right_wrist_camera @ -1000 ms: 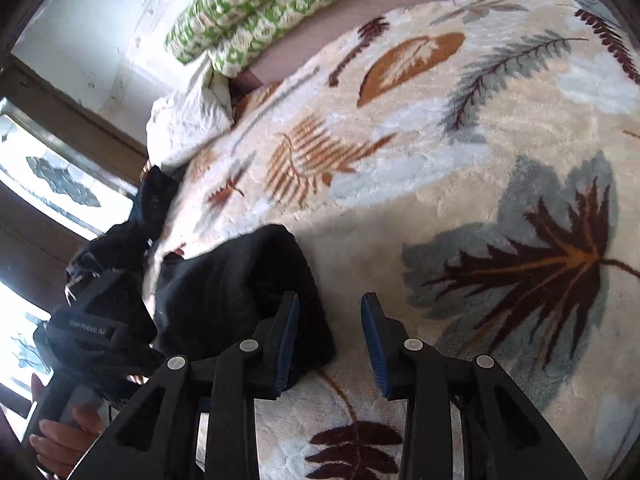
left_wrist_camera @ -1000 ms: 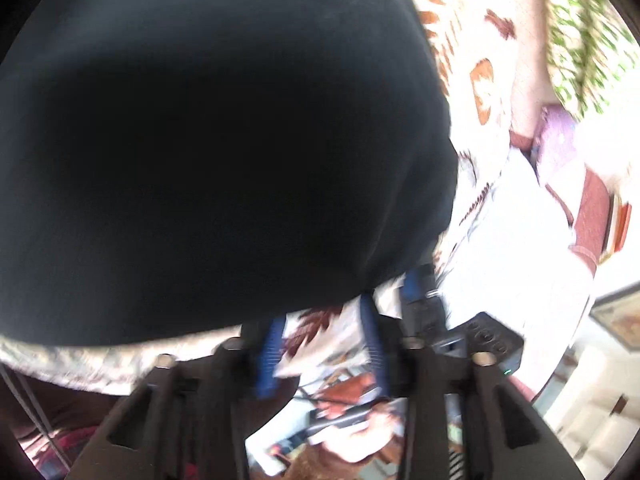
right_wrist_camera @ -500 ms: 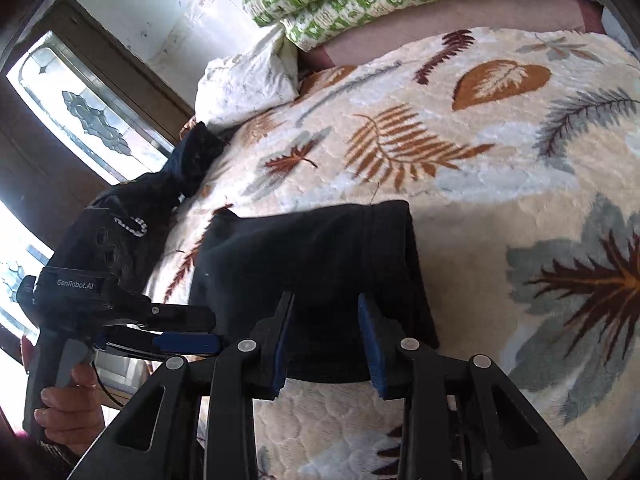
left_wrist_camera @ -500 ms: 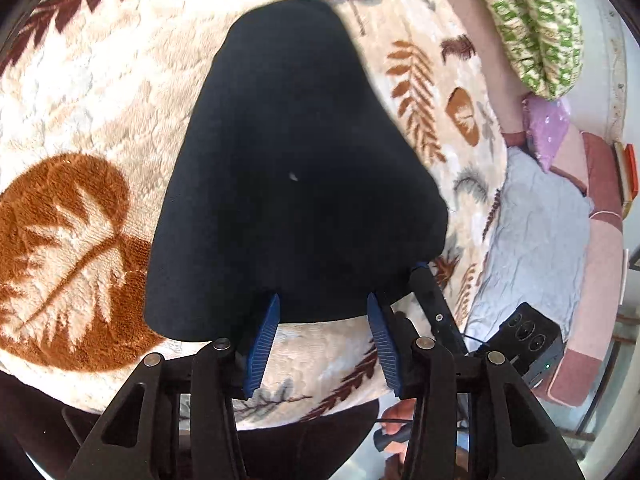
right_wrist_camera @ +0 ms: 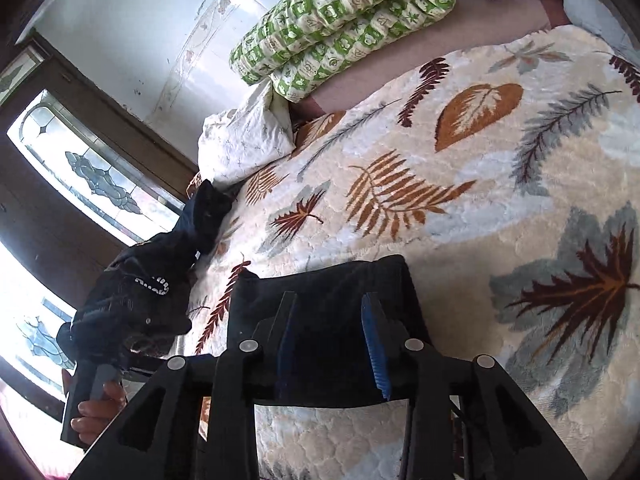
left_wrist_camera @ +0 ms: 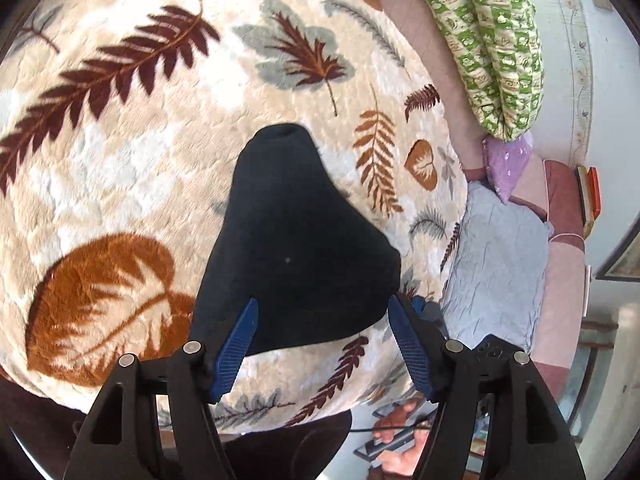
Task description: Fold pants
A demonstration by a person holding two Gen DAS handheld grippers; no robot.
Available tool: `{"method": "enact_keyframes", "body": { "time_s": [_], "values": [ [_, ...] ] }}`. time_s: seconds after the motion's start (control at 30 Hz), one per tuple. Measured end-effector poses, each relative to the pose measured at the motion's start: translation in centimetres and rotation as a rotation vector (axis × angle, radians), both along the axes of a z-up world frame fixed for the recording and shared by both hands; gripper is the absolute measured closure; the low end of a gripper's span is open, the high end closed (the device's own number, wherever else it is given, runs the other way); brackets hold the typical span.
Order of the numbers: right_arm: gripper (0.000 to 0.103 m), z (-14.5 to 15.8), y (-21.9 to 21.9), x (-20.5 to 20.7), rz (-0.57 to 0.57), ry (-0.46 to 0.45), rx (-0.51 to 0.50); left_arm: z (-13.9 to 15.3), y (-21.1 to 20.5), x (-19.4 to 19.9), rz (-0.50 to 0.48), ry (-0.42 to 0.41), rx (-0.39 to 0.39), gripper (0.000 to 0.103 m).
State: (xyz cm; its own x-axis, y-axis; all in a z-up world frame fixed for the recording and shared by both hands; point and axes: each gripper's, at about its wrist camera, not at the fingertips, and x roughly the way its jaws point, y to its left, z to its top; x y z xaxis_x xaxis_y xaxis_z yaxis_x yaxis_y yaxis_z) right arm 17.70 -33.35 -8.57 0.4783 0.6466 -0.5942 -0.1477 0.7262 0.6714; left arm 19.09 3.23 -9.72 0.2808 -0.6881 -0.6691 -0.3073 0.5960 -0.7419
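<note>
The folded black pants point(left_wrist_camera: 296, 248) lie flat on a leaf-patterned blanket point(left_wrist_camera: 120, 152). My left gripper point(left_wrist_camera: 322, 312) is open above their near edge, its blue pads apart and empty. In the right wrist view the pants point(right_wrist_camera: 340, 280) form a dark rectangle on the blanket point(right_wrist_camera: 480, 184). My right gripper point(right_wrist_camera: 332, 308) is open over their near side and holds nothing. The right gripper's tip point(left_wrist_camera: 424, 312) shows beside my left one.
A green patterned quilt point(right_wrist_camera: 344, 20) and a white pillow point(right_wrist_camera: 244, 140) lie at the bed's head. A pile of dark clothes point(right_wrist_camera: 160, 280) sits at the bed's edge by the window. A grey pillow point(left_wrist_camera: 500, 268) and a purple one point(left_wrist_camera: 508, 164) lie at the side.
The pants were laid down on the blanket and released. Both grippers pulled back from them, and the left one opened wider.
</note>
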Motion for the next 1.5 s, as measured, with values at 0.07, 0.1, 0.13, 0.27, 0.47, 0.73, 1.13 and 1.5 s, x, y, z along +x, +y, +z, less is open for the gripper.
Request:
{"method": "enact_keyframes", "body": {
  "time_s": [0.07, 0.1, 0.13, 0.27, 0.47, 0.73, 1.13, 1.5],
  "values": [
    [0.067, -0.1, 0.9, 0.5, -0.007, 0.010, 0.004, 0.5, 0.3, 0.5, -0.010, -0.005, 0.027, 0.036],
    [0.067, -0.3, 1.2, 0.9, -0.022, 0.015, -0.002, 0.7, -0.5, 1.0, -0.010, -0.008, 0.047, 0.036],
    [0.067, -0.6, 1.4, 1.4, -0.030, 0.026, 0.002, 1.1, -2.0, 0.9, -0.005, -0.002, 0.066, 0.036],
    [0.069, -2.7, 2.2, 2.9, -0.036, 0.075, -0.033, -1.9, -3.7, 2.5, -0.001, 0.041, 0.113, 0.040],
    [0.075, -5.6, 1.8, 3.6, -0.028, 0.126, -0.055, -5.7, -3.4, 4.2, 0.013, 0.109, 0.016, 0.052],
    [0.046, -2.1, -2.3, 1.7, -0.061, 0.107, 0.052, -1.7, -0.3, -0.2, -0.002, -0.045, 0.115, 0.020],
    [0.043, -6.0, -2.3, 2.4, -0.031, 0.255, -0.026, -2.3, -2.5, -3.3, -0.128, -0.021, 0.254, 0.019],
    [0.034, -7.4, -1.4, 4.5, 0.083, 0.336, -0.004, -2.4, -7.3, -2.3, -0.256, -0.080, 0.470, 0.009]
  ]
}}
